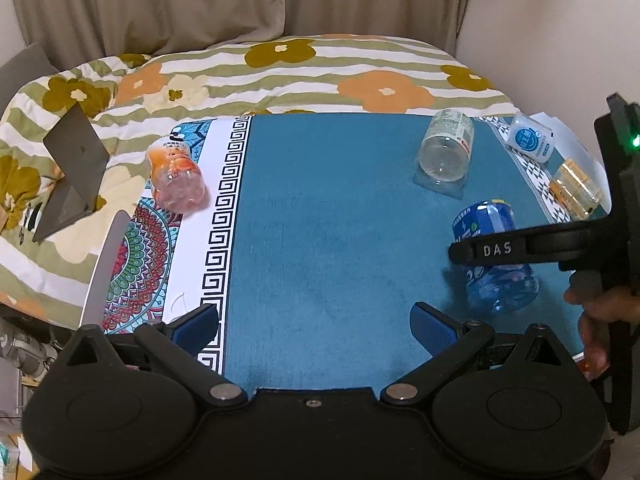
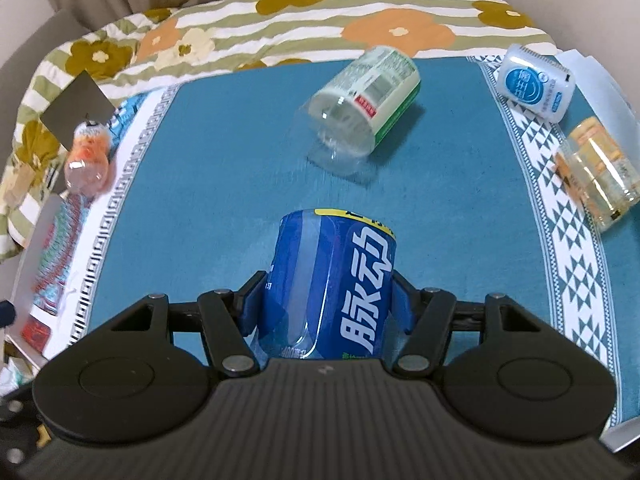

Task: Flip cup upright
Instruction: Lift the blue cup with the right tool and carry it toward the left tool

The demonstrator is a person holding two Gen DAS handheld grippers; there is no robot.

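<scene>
A blue cut-bottle cup with white characters sits between the fingers of my right gripper, which is shut on it just above the teal mat. In the left wrist view the same blue cup shows at the right with the right gripper across it. My left gripper is open and empty over the mat's near edge. A clear cup with a green-white label lies on its side farther back; it also shows in the left wrist view.
An orange cup lies at the left on the patterned cloth. A white-blue cup and a yellow-clear cup lie at the right. A grey laptop rests on the floral quilt behind the teal mat.
</scene>
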